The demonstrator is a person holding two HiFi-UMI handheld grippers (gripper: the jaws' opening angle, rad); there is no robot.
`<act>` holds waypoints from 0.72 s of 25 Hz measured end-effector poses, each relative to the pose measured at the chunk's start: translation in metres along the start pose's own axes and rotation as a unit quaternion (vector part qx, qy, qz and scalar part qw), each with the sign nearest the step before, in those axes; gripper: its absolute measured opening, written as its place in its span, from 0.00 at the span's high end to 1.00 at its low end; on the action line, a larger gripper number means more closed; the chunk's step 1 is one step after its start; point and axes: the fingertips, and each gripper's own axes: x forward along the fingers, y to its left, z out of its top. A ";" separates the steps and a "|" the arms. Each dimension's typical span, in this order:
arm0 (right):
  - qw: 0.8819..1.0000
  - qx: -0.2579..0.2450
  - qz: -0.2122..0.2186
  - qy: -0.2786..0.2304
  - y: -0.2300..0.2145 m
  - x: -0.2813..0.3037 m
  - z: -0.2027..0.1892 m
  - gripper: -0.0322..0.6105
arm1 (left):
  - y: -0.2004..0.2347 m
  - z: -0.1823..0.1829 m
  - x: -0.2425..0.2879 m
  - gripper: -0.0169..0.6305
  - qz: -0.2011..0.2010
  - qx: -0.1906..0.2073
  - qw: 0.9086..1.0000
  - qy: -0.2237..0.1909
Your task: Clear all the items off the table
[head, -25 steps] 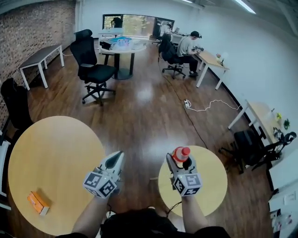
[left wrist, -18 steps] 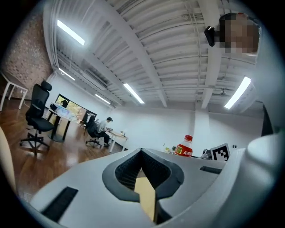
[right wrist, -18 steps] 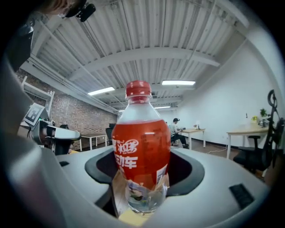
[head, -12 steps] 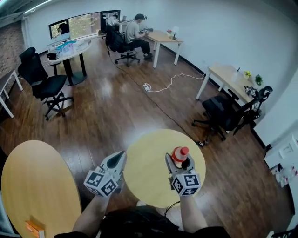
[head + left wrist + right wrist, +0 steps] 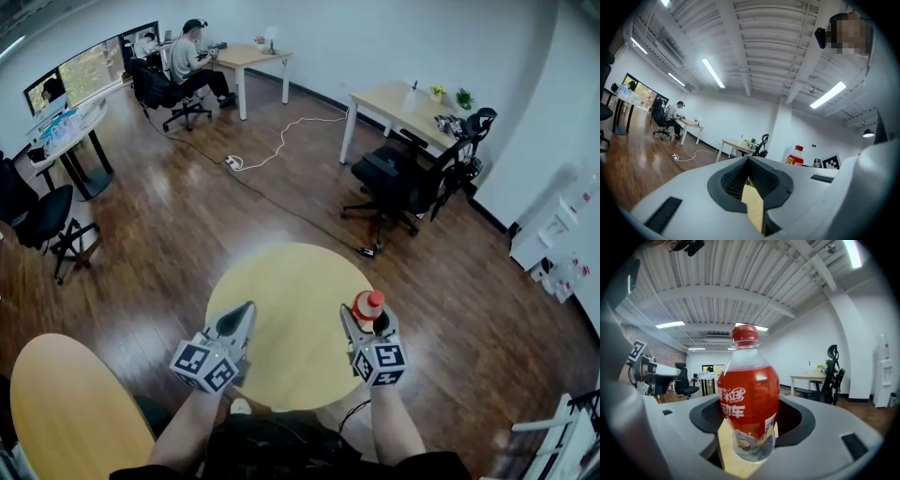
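Observation:
A clear bottle with a red label and red cap (image 5: 367, 306) (image 5: 749, 399) stands upright between the jaws of my right gripper (image 5: 367, 322) (image 5: 749, 439), which is shut on its lower body. It is held above the near right part of a small round wooden table (image 5: 286, 281). My left gripper (image 5: 241, 317) (image 5: 749, 163) is shut with nothing in it and hovers over the table's near left edge. From the left gripper view the bottle (image 5: 795, 157) shows off to the right. The tabletop between the grippers is bare wood.
A larger round wooden table (image 5: 66, 403) lies at the lower left. A black office chair (image 5: 401, 183) and a desk (image 5: 403, 98) stand beyond the small table. A white cable (image 5: 272, 150) runs over the wooden floor. A person sits at a far desk (image 5: 192, 52).
The whole view has swung round. The small round table has slid from the right to lie under both grippers, and the large table with its orange box has slipped off to the left. Both grips are unchanged.

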 end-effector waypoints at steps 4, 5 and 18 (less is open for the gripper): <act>0.999 0.011 -0.023 0.020 -0.017 -0.002 -0.017 0.47 | 0.005 -0.009 0.019 0.97 -0.011 -0.004 1.000 0.014; 0.999 0.014 -0.026 0.026 -0.020 -0.001 -0.023 0.47 | 0.006 -0.014 0.023 0.97 -0.015 -0.003 1.000 0.021; 0.994 0.031 -0.055 0.092 -0.046 0.032 -0.123 0.47 | 0.045 -0.094 0.031 0.97 0.017 -0.045 0.993 0.103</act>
